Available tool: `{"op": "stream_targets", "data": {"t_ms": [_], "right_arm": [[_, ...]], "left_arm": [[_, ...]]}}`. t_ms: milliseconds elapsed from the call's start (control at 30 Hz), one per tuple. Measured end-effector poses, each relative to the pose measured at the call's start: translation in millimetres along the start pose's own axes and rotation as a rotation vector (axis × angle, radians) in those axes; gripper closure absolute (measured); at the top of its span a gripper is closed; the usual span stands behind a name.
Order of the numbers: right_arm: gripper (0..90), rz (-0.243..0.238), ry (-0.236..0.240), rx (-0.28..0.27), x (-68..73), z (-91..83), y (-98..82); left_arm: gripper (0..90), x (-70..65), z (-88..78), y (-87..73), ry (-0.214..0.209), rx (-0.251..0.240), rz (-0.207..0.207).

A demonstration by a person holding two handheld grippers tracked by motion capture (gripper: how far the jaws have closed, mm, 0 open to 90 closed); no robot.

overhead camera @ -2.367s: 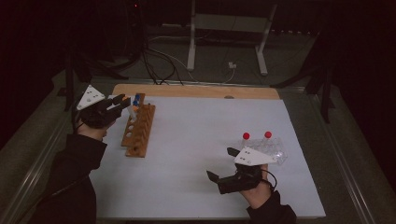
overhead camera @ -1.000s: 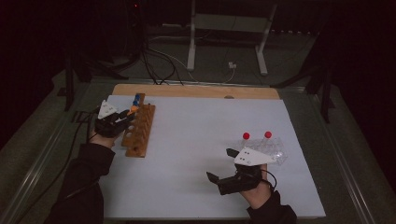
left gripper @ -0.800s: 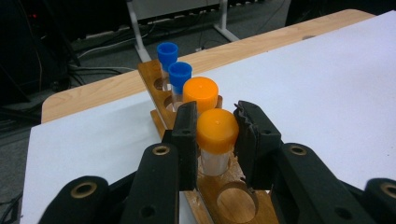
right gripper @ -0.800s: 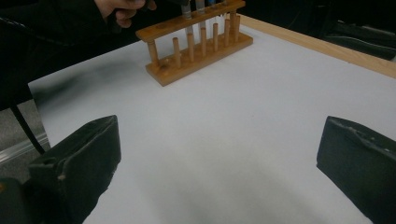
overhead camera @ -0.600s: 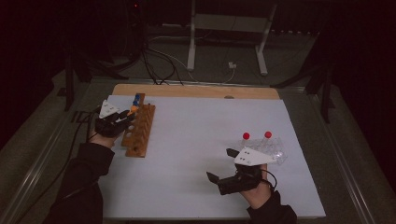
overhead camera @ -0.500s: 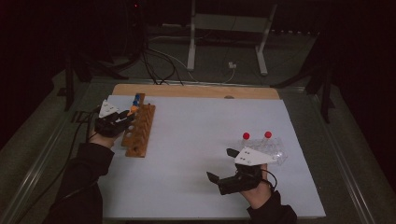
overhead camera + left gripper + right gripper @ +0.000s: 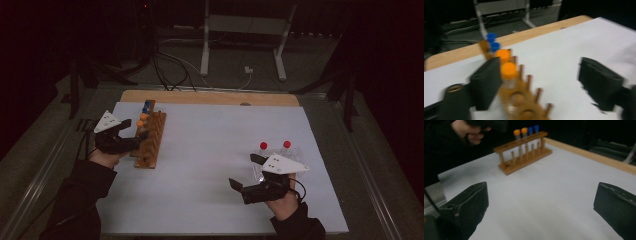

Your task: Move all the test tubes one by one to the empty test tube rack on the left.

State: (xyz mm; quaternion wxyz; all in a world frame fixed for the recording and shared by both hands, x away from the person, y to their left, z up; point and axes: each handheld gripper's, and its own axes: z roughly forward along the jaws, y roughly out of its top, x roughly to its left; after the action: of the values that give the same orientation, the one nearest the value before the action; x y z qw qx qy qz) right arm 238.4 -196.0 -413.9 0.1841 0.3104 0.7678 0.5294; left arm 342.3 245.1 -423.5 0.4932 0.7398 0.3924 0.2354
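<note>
A wooden tube rack (image 7: 150,141) stands at the left of the white table sheet (image 7: 210,150). It holds two blue-capped tubes (image 7: 493,42) at its far end and two orange-capped tubes (image 7: 508,71) beside them. My left gripper (image 7: 136,128) hovers at the rack's left side. Its jaws have just been opening and stand wide apart, and the nearer orange-capped tube stands in the rack right beside the left jaw, free of the pads. My right gripper (image 7: 245,171) rests open near the front right with nothing between its jaws. In the right gripper view the rack (image 7: 524,152) stands far ahead.
Two red-capped tubes (image 7: 263,146) lie on a clear plastic tray just behind the right hand. A wooden strip (image 7: 210,97) runs along the table's far edge. Behind it are cables and a stand's legs (image 7: 242,45) on the dark floor.
The left gripper's jaws have opened off the orange-capped tube, which stays in the rack, and the hand has drawn slightly back and up. The right hand has kept still.
</note>
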Motion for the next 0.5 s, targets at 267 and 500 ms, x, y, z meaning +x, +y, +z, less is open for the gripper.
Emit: {"op": "stream_targets", "data": {"t_ms": [267, 500], "right_arm": [[0.0, 0.021, -0.145, -0.023, -29.3, -19.7, -0.3], [0.1, 0.049, -0.284, -0.011, -53.8, -33.6, -7.8]], "left_arm": [[1.5, -29.2, -11.9, -7.1, -0.126, -0.028, 0.027], [1.4, -52.4, -17.5, -16.0, -0.201, -0.027, 0.063]]}}
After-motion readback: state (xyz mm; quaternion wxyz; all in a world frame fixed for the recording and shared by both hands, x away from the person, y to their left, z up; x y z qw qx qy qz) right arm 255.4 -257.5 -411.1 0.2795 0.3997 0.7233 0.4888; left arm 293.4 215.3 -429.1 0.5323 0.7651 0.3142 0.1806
